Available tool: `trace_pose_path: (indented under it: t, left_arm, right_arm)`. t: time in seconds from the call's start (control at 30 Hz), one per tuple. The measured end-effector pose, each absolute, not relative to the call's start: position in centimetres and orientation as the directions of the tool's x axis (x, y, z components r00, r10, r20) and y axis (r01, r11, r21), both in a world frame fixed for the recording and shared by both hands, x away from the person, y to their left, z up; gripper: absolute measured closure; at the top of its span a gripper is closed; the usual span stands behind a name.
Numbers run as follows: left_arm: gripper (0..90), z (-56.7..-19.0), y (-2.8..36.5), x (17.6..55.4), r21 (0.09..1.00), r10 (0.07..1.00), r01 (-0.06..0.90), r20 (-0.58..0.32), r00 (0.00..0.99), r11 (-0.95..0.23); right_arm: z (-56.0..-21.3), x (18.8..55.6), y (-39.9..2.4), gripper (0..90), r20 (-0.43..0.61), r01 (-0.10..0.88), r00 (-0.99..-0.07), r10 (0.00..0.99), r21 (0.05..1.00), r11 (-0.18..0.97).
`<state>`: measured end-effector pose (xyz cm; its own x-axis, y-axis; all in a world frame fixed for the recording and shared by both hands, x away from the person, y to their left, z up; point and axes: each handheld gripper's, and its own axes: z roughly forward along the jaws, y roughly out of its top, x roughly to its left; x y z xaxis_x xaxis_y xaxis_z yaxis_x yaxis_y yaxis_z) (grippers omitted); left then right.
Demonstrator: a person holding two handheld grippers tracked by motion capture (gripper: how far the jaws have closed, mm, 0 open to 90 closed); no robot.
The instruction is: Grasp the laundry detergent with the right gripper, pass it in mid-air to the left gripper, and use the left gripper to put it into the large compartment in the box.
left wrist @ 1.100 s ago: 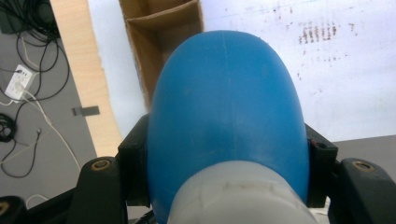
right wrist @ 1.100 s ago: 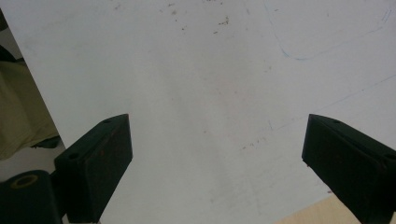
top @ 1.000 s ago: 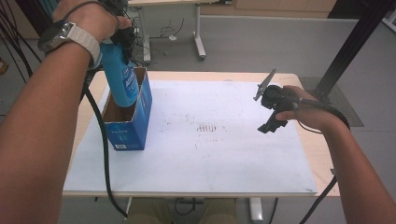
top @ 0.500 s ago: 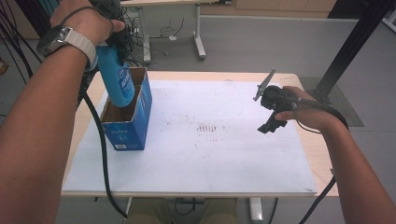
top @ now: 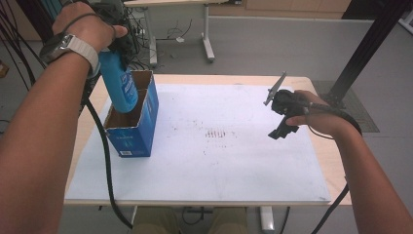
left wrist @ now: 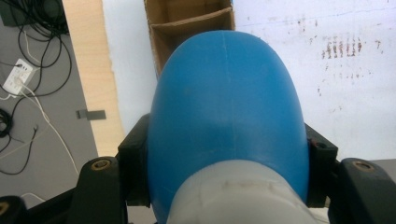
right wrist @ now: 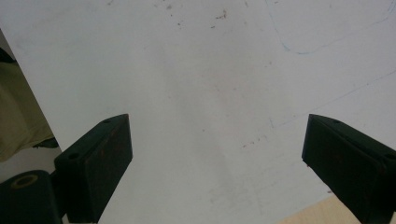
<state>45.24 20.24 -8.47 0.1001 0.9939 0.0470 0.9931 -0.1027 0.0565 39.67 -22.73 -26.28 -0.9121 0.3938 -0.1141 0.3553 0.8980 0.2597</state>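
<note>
right tool [right wrist: 217,158] | jaws wide apart | over white sheet [right wrist: 201,70]

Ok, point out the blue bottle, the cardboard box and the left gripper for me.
blue bottle [top: 119,83], high view, on its blue body.
cardboard box [top: 131,139], high view, on its blue front wall.
left gripper [left wrist: 229,154], left gripper view, midway between its fingers.

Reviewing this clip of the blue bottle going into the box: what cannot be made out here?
- Bottom of the blue bottle: high view, hidden inside the cardboard box.
- Box floor and contents: left gripper view, blocked by the bottle.
- Bottle label: high view, too small and blurred to read.
- Left gripper: high view, covered by the hand.
- Right gripper: open over the white mat; jaw ends cut off by the bottom edge.
</note>
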Motion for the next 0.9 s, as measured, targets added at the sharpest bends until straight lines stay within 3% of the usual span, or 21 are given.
trace_pose_path:
  t: [0.9]
  left_arm:
    - [37.5, -12.9, 21.2, 46.1, 0.053, 0.993, 0.993, 0.042, 0.107, -0.109]
  right_arm:
    - [-27.0, 39.9, -22.3, 8.5, -0.103, 0.359, -0.913, 0.394, 0.252, 0.899]
